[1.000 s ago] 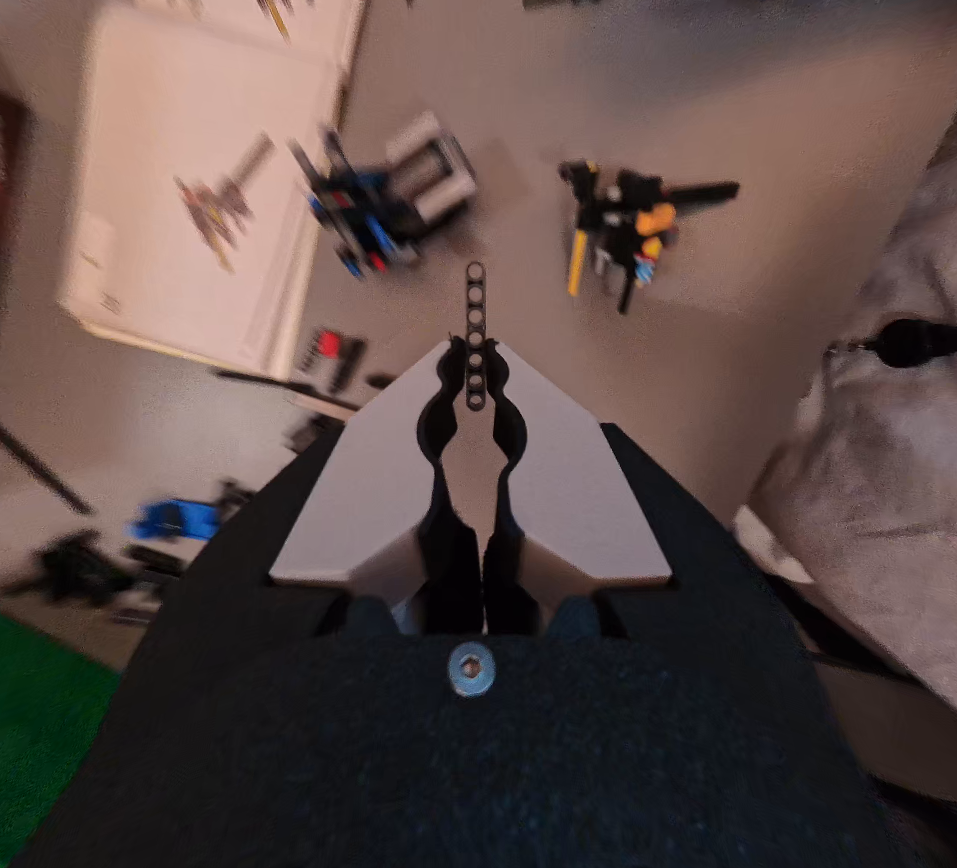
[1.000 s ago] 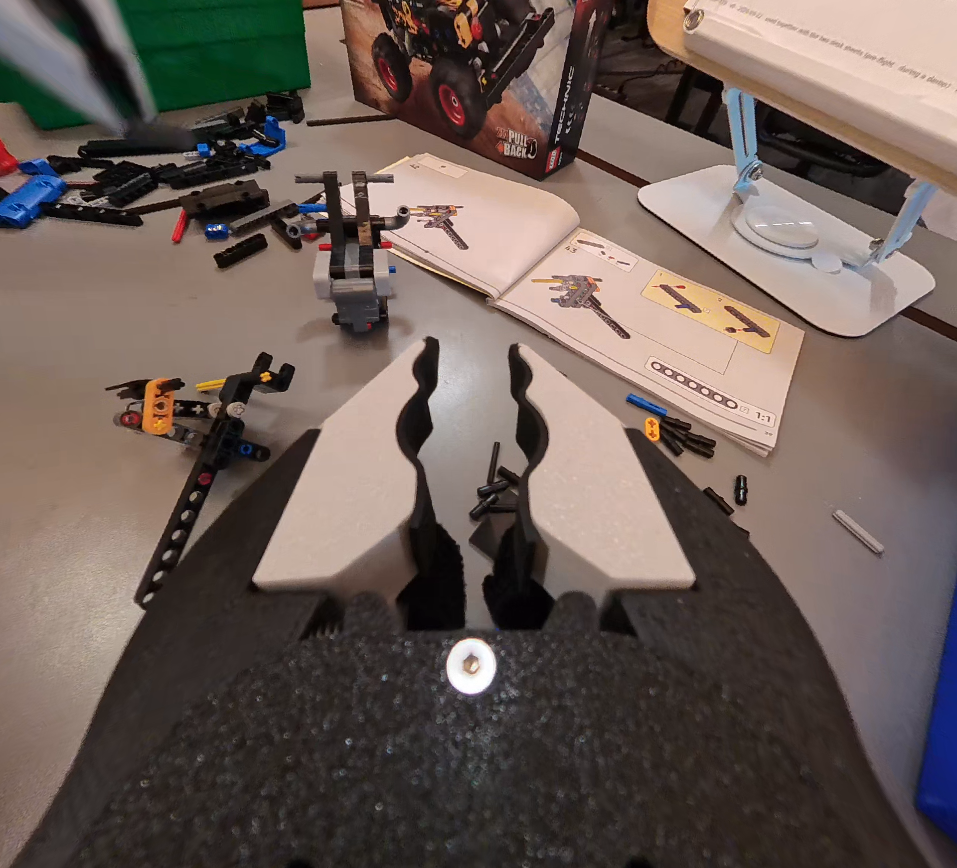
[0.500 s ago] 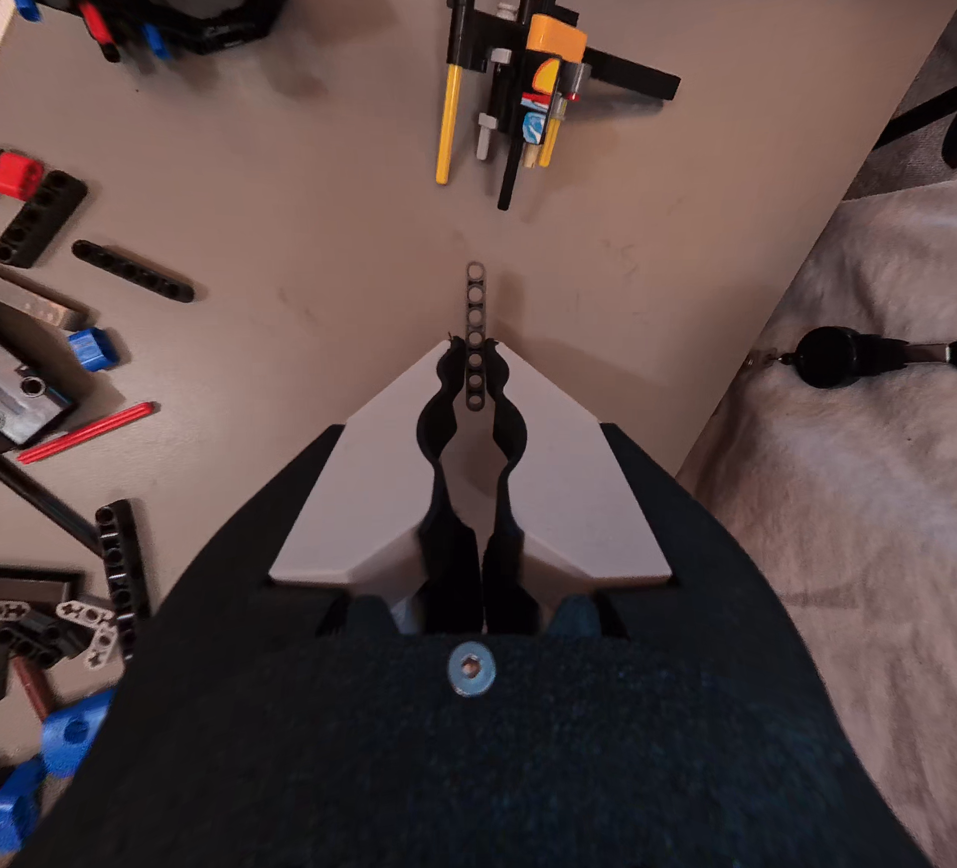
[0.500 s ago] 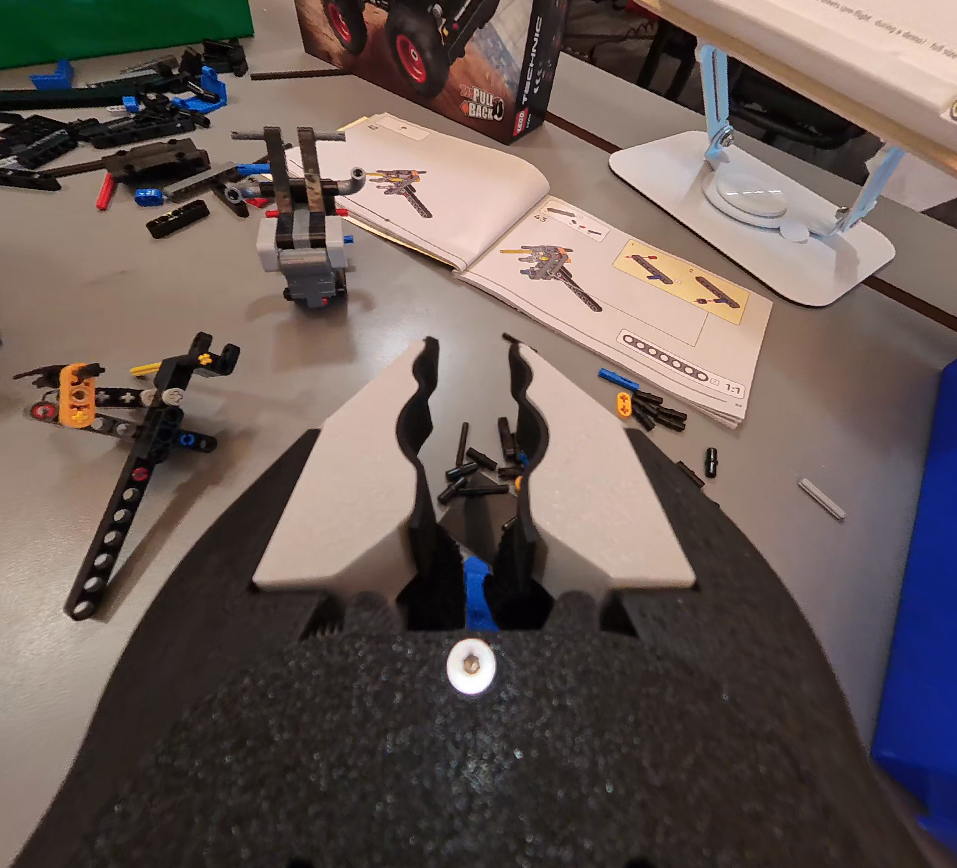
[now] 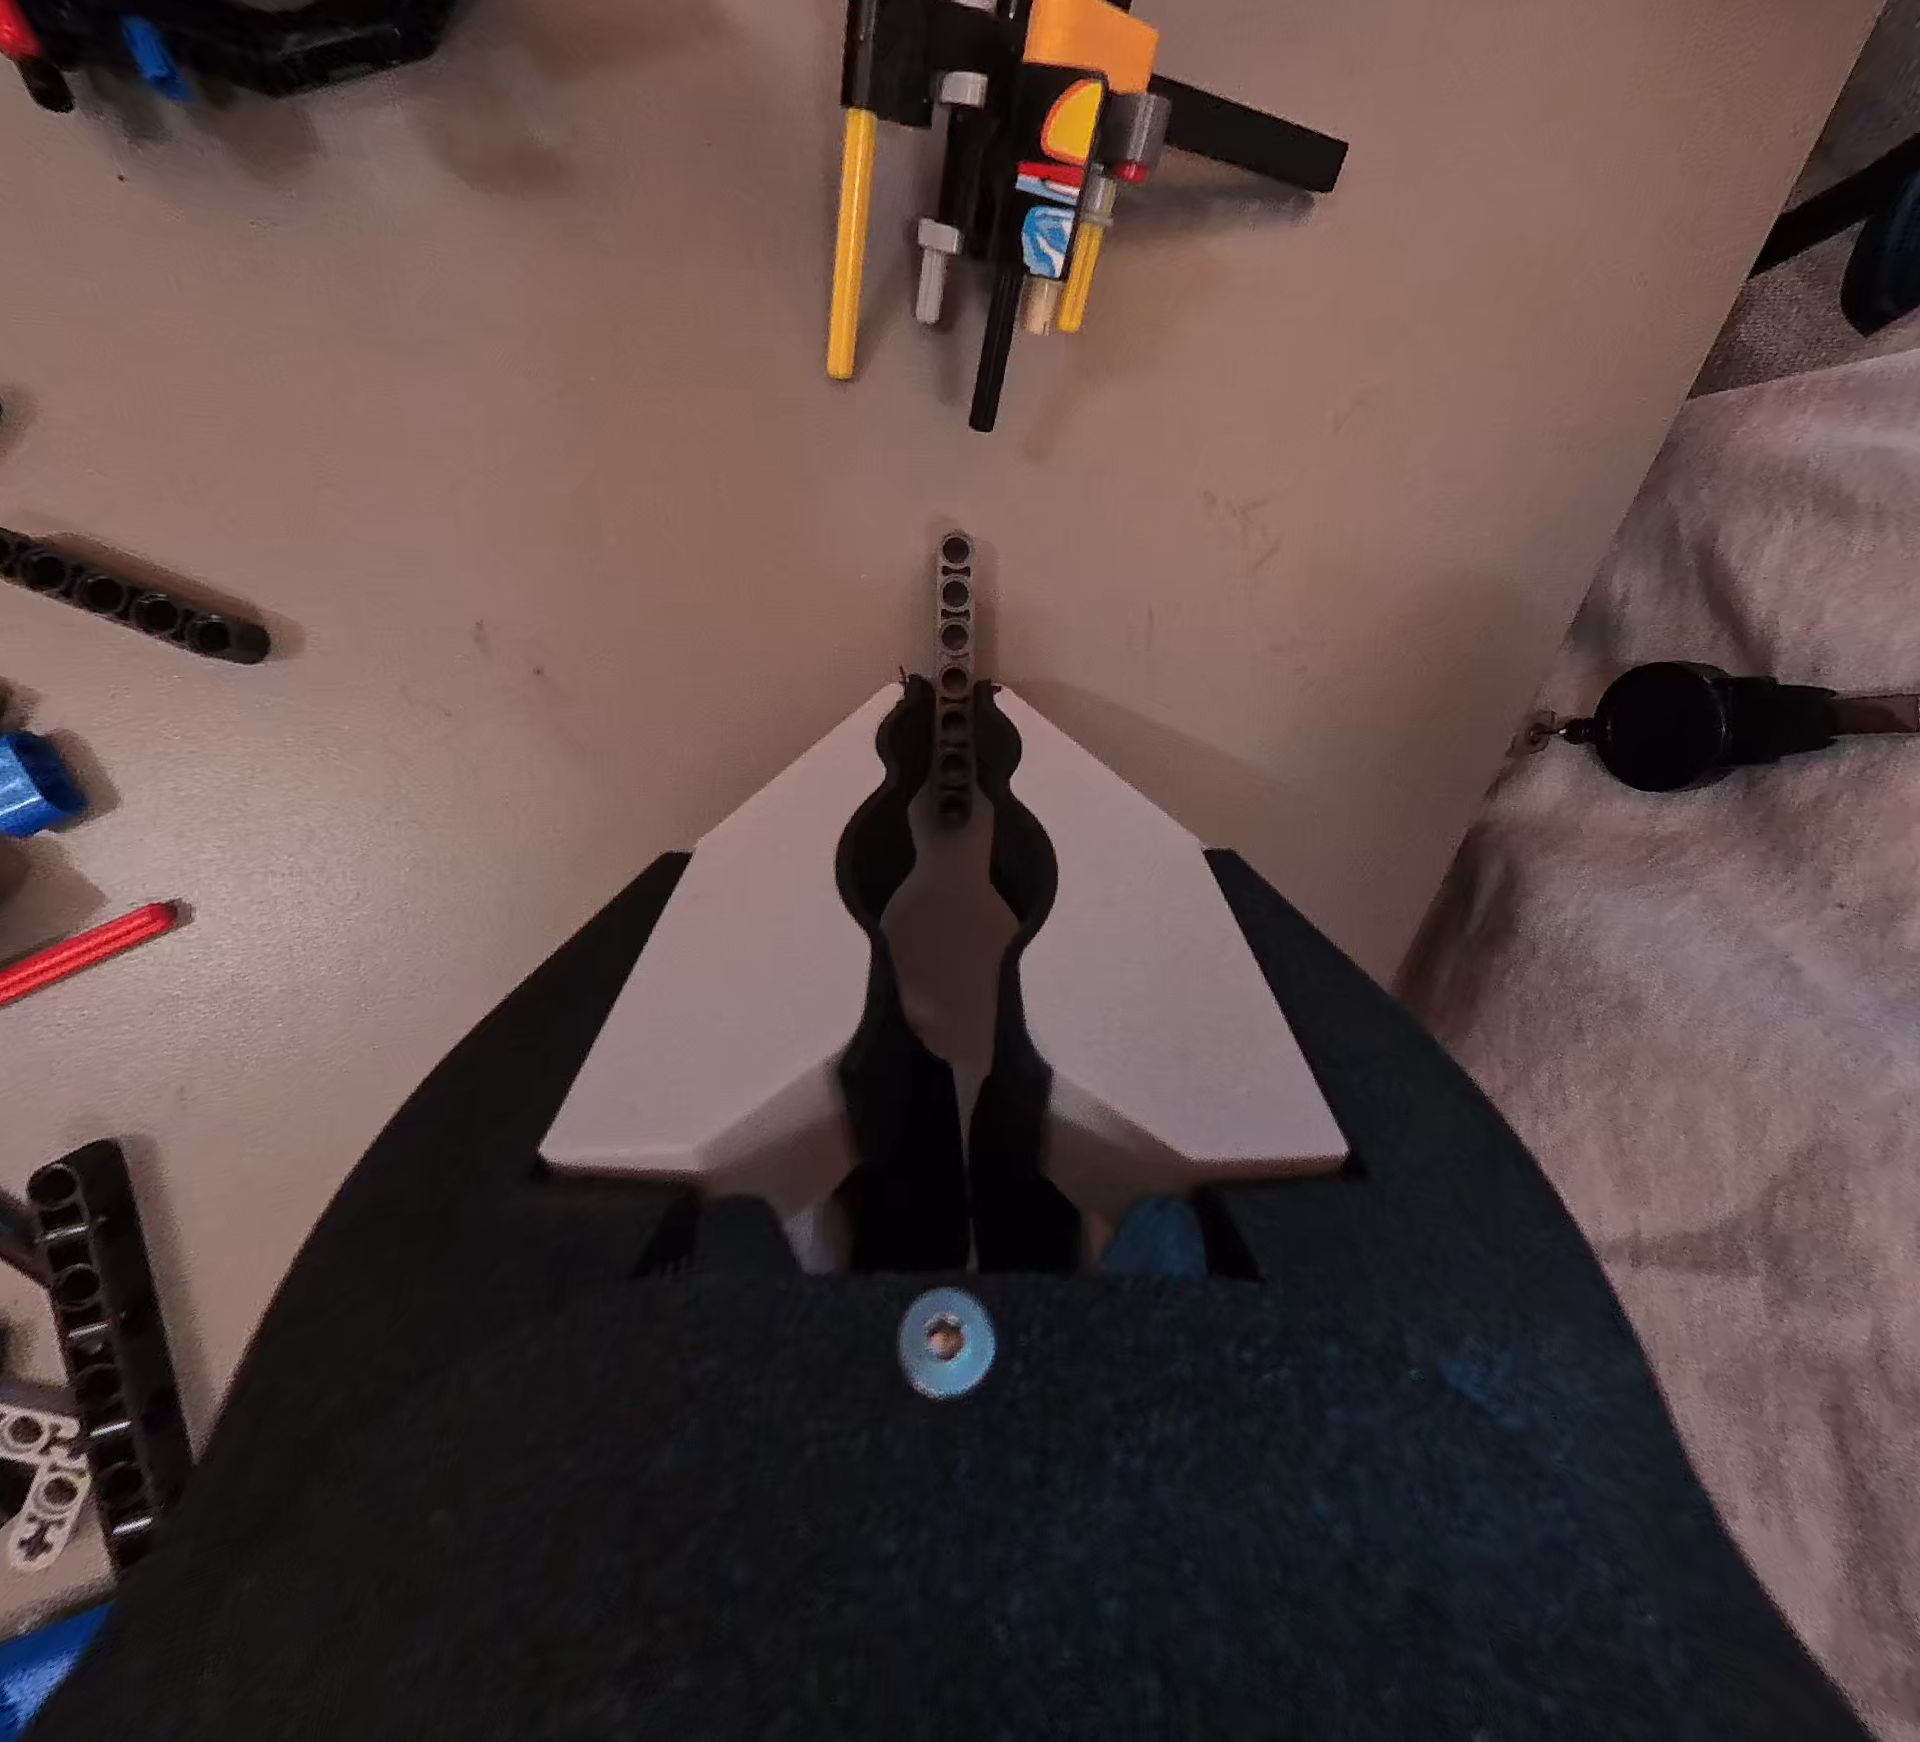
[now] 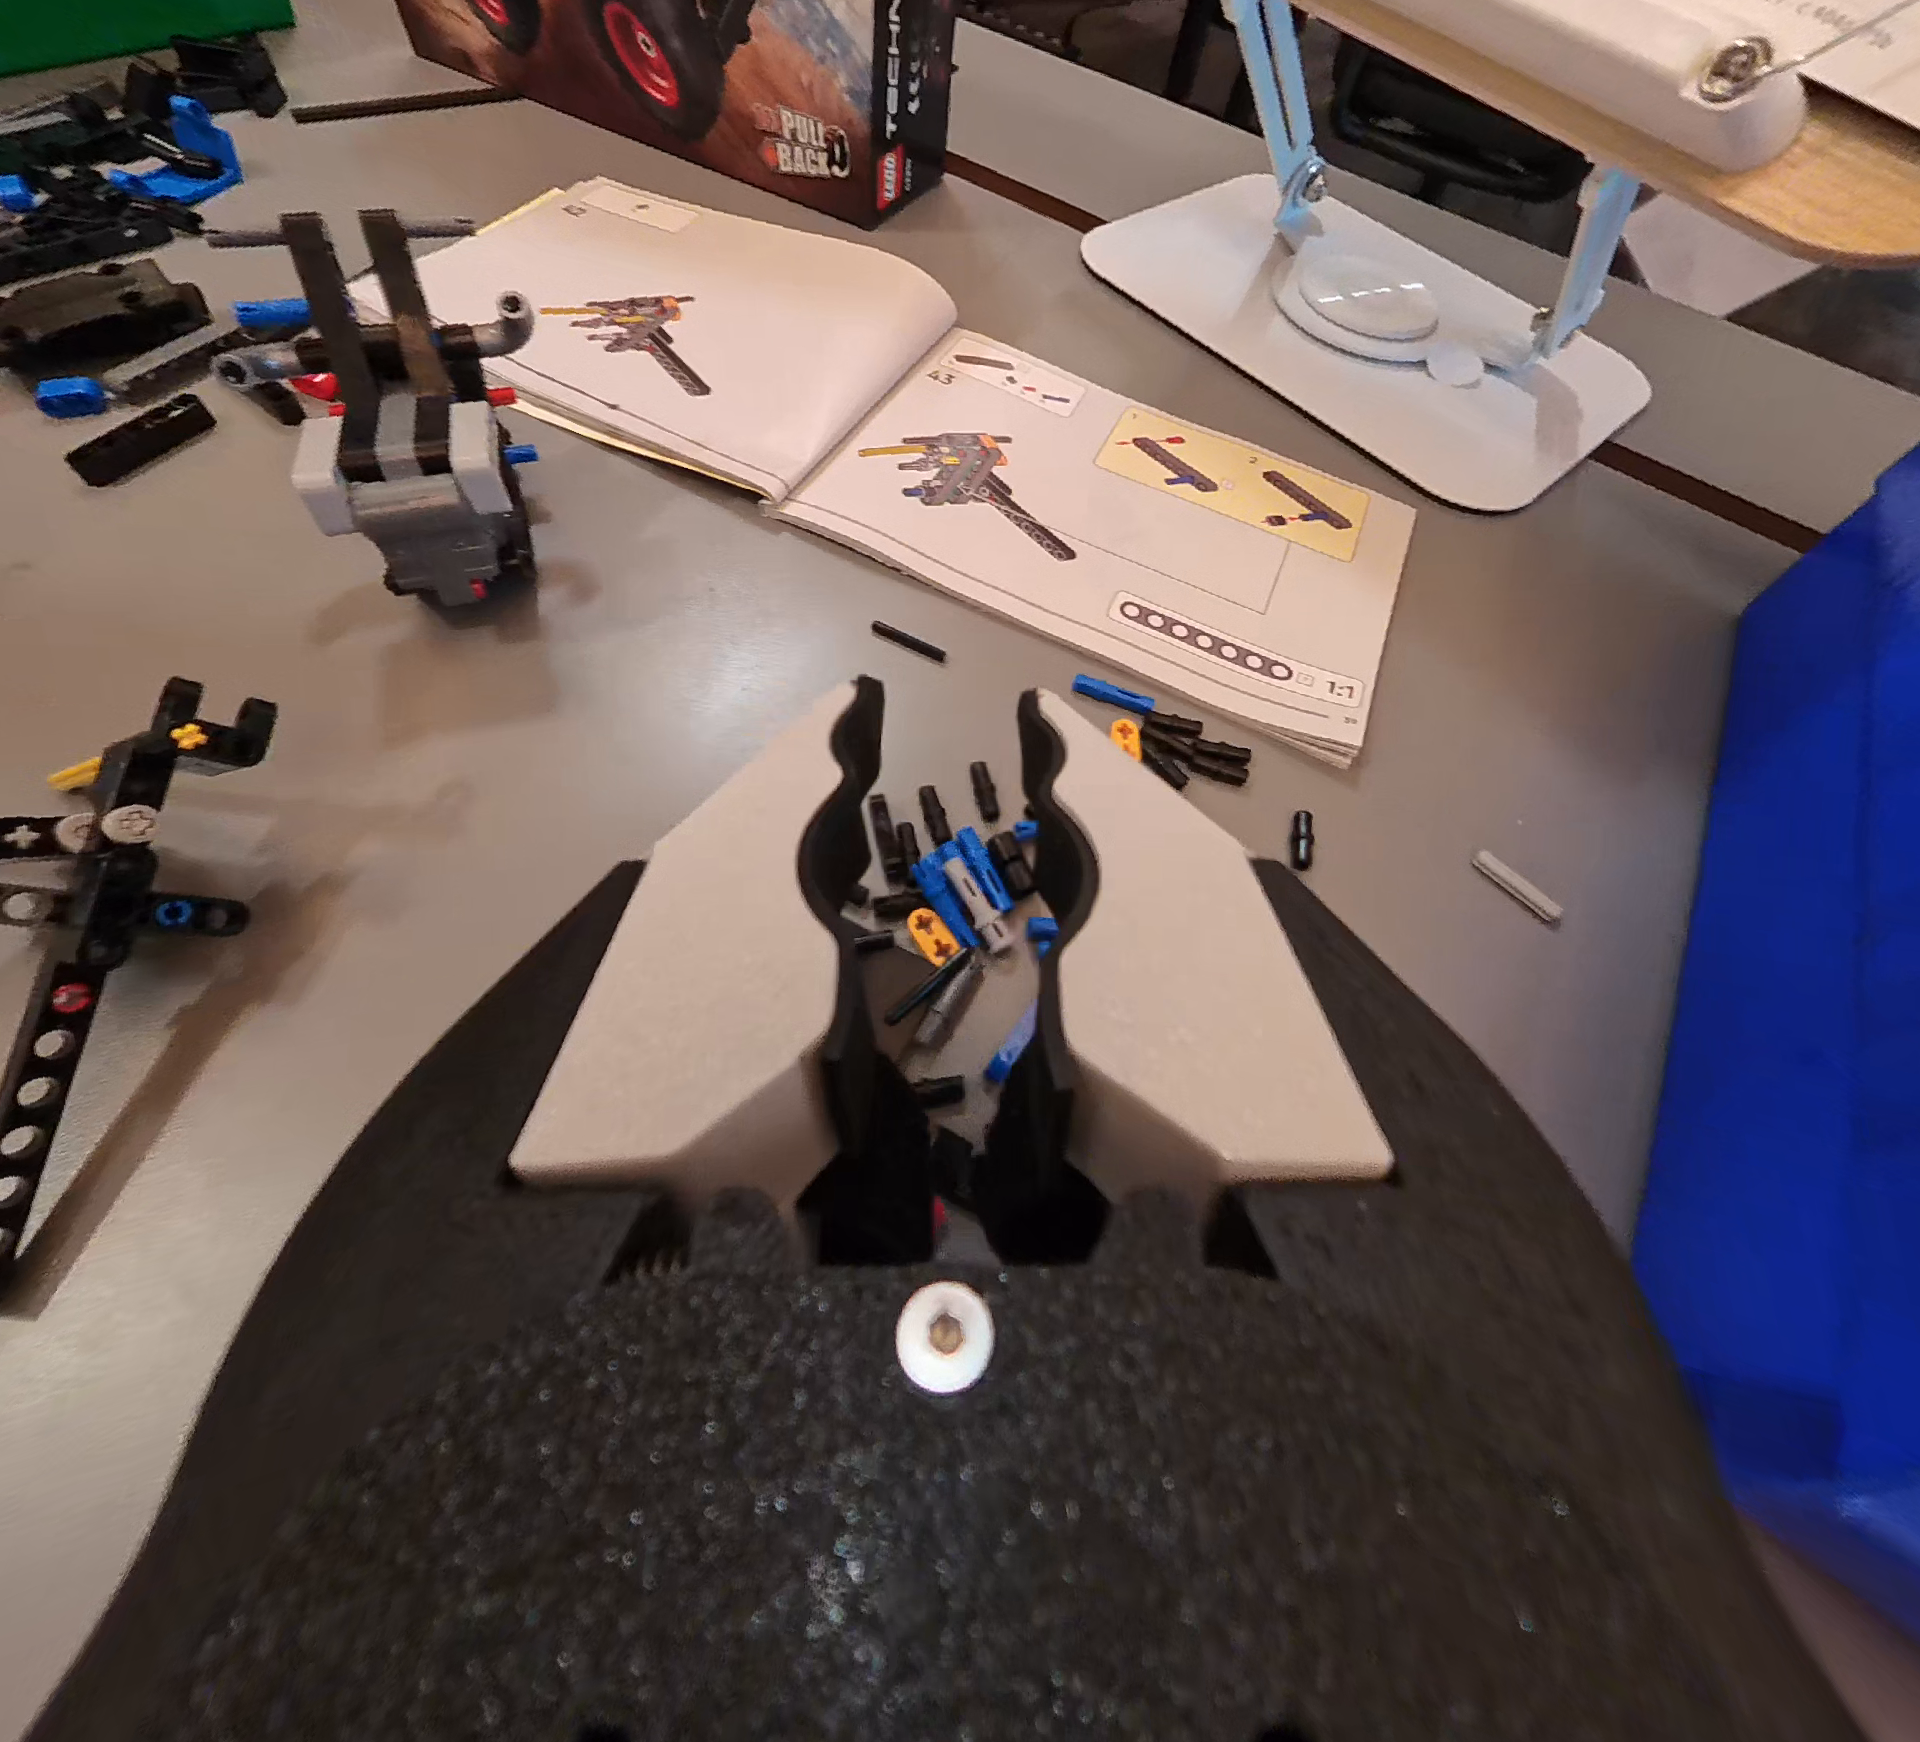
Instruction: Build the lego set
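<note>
A: Where is the piece being worked with?

B: A thin dark beam (image 5: 954, 653) with a row of holes is pinched at the tip of the left gripper (image 5: 951, 695), which is closed on it. Its long axis runs straight out toward twelve o'clock, about half of it past the fingertips, above the grey table (image 5: 520, 393).

A: And what lies beyond it?

B: At twelve o'clock from the beam, well apart, a small black, yellow and orange sub-assembly (image 5: 1029, 123) lies flat on the table. The left gripper seems nearer to it.

A: The other gripper?

B: The right gripper (image 6: 948, 705) is open and empty, above a scatter of small black and blue pins (image 6: 961, 871) seen between its fingers. At one o'clock lies the open instruction booklet (image 6: 935, 445); at eleven, a grey and black chassis block (image 6: 416, 466).
</note>
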Demonstrator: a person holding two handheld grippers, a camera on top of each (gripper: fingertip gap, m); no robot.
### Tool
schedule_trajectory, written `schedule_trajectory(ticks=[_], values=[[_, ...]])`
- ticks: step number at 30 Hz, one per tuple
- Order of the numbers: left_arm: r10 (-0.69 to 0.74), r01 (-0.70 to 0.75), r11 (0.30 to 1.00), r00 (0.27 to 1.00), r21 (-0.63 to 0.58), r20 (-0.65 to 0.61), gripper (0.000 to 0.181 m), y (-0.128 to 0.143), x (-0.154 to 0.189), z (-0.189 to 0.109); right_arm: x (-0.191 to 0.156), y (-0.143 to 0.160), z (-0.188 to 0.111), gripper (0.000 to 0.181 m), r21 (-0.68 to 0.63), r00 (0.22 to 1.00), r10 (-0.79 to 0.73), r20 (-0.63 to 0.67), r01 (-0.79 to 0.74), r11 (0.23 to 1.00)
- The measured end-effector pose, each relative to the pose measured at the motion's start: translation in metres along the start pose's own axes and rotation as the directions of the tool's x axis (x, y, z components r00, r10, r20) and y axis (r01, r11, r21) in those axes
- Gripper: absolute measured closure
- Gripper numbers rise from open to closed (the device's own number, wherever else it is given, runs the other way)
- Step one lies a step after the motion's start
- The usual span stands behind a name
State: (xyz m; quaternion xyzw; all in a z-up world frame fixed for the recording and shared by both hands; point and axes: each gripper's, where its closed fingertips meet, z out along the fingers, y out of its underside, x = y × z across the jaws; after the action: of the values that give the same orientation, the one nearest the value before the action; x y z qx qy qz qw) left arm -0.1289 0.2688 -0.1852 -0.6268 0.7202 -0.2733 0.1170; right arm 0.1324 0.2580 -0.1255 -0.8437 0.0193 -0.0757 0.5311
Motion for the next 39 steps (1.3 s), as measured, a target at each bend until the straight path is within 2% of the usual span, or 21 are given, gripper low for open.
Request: schedule_trajectory(ticks=[1,5,8,11,14,16,19,21,23,26,30,34,39], values=[[0.005,-0.005,1.0,1.0,0.005,0.0,0.175,0.0,0.0,0.0,0.003,0.001,0.0,0.156,-0.004,1.0,0.008,-0.006,-0.008,1.0],[0.008,-0.008,1.0,1.0,0.028,-0.02,0.174,0.001,0.004,0.002,0.02,0.004,-0.006,0.156,-0.01,0.998,0.033,-0.046,-0.034,0.999],[-0.069,0.075,0.993,0.996,0.096,-0.059,0.153,-0.002,0.002,-0.002,0.04,0.006,-0.021,0.155,-0.034,0.995,0.017,-0.101,-0.021,0.999],[-0.157,0.184,0.953,0.979,0.241,-0.127,0.148,-0.012,-0.005,-0.017,0.069,0.013,-0.047,0.156,-0.058,0.976,-0.013,-0.215,0.0,0.998],[-0.194,0.246,0.855,0.968,0.456,-0.16,0.149,-0.029,-0.014,-0.046,0.079,0.031,-0.071,0.156,-0.092,0.973,0.051,-0.224,-0.073,0.993],[-0.201,0.207,0.816,0.977,0.539,-0.071,0.15,-0.031,-0.028,-0.059,0.076,0.047,-0.081,0.155,-0.124,0.973,0.117,-0.2,-0.143,0.982],[-0.175,0.07,0.797,0.978,0.6,0.118,0.156,-0.031,-0.045,-0.067,0.069,0.068,-0.089,0.155,-0.158,0.968,0.169,-0.183,-0.199,0.967],[-0.15,0.021,0.78,0.977,0.626,0.154,0.16,-0.039,-0.045,-0.07,0.059,0.073,-0.087,0.154,-0.171,0.97,0.187,-0.156,-0.213,0.962],[-0.118,-0.007,0.772,0.981,0.636,0.154,0.161,-0.047,-0.042,-0.067,0.041,0.064,-0.078,0.155,-0.157,0.976,0.201,-0.084,-0.212,0.965],[-0.091,-0.021,0.775,0.985,0.631,0.145,0.161,-0.056,-0.043,-0.061,0.017,0.05,-0.055,0.155,-0.173,0.991,0.135,0.023,-0.129,0.976],[-0.07,-0.046,0.767,0.986,0.641,0.154,0.162,-0.064,-0.047,-0.059,0.015,0.04,-0.031,0.158,-0.198,0.989,0.097,0.114,-0.073,0.977],[-0.061,-0.083,0.754,0.979,0.651,0.195,0.164,-0.07,-0.055,-0.06,0.04,0.048,-0.024,0.159,-0.259,0.999,0.026,0.047,-0.013,0.966],[-0.038,-0.082,0.753,0.985,0.653,0.168,0.166,-0.08,-0.062,-0.054,0.057,0.061,-0.028,0.161,-0.281,0.997,0.073,-0.006,-0.071,0.957]])
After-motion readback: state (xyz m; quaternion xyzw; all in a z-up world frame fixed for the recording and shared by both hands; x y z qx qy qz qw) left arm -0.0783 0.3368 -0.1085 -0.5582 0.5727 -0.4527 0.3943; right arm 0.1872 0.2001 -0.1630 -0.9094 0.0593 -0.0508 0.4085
